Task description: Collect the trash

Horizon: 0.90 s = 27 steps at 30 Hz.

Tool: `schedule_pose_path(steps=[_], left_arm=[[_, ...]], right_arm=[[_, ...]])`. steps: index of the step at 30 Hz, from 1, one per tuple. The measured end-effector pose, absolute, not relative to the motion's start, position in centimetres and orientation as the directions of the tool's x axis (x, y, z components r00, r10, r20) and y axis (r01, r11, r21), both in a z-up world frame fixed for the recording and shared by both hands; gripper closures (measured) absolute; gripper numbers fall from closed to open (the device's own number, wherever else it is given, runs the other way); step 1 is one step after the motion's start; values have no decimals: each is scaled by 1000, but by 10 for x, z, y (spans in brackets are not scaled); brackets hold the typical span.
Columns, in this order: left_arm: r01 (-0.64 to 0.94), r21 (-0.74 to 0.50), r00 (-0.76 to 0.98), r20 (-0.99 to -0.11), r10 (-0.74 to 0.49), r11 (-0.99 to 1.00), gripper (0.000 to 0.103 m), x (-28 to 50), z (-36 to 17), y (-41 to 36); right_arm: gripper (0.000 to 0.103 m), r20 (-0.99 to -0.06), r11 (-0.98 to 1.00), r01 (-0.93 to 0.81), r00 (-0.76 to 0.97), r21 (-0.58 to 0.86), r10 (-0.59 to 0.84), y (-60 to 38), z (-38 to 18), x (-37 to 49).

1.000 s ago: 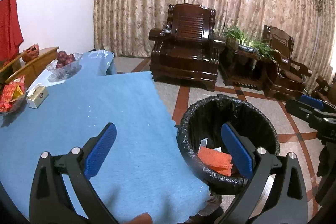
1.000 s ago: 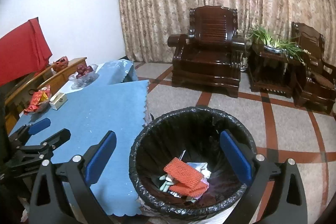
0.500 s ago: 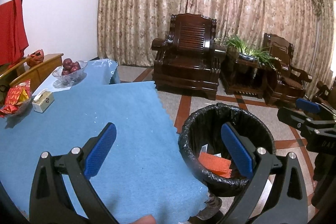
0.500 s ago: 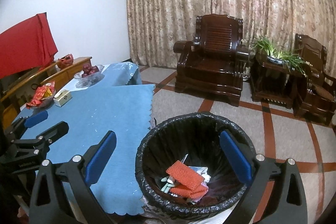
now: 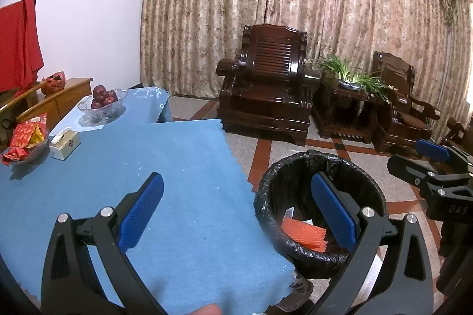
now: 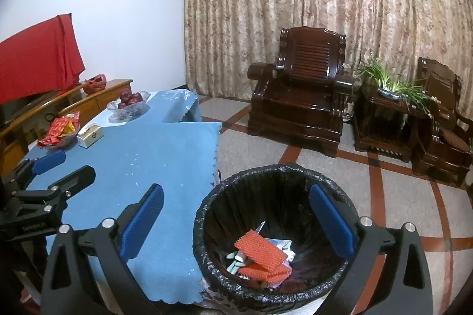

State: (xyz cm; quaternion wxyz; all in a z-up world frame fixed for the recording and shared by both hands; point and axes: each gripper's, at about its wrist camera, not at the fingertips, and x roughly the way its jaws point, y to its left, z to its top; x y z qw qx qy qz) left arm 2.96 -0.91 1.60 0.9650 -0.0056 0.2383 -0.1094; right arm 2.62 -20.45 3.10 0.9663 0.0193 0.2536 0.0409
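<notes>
Right wrist view: the right gripper and left gripper hold their jaws apart, empty, the trash bin below; next needs tabletop trash.

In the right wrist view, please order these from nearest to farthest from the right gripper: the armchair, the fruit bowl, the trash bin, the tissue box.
From the right gripper:
1. Trash bin, directly below and ahead.
2. Tissue box, on the table, to the left.
3. Fruit bowl, farther back on the table, left.
4. Armchair, across the floor by the curtain.
</notes>
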Motion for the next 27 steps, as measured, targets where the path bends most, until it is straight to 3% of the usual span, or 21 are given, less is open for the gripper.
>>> schedule_pose_path(steps=[27], left_arm=[[203,-61,862,-462,-208,977,6,34,13,1]], right_arm=[[6,-493,996,-76,865,54,92,-200,32,29]])
